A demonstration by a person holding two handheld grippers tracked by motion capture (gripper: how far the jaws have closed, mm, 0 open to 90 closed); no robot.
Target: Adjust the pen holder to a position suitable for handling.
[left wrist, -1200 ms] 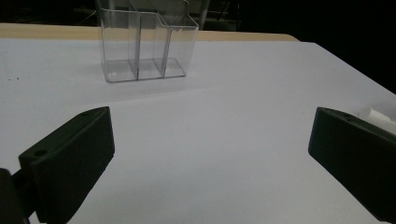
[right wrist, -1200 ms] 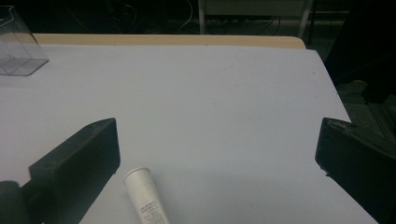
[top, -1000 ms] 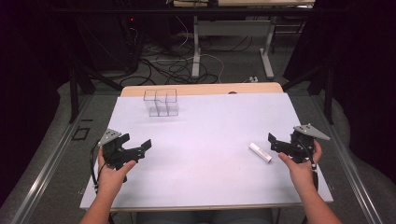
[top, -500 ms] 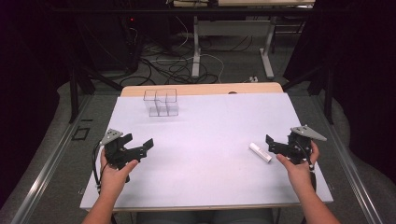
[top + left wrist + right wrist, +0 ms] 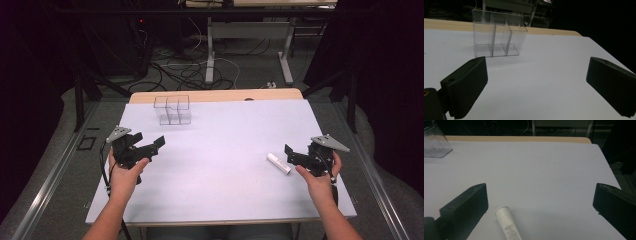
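— Two grippers out, one white tube [image 5: 278, 163] lying on the tabletop [image 5: 225, 150]. Which hand takes it?

— My right gripper [image 5: 296, 156]. Its fingers [image 5: 464, 207] are spread wide, holding nothing, and the tube lies just ahead of them, nearer the left-hand finger in the right gripper view.

— How does its long axis run?

— Roughly along my line of reach, cap end [image 5: 501, 210] pointing away and slightly left, so I judge the fingers could close across its width once I slide over.

— And the other hand?

— My left gripper [image 5: 145, 147] is well apart from the tube, its fingers also spread and empty, facing the clear divided box [image 5: 499, 35] at the far side.
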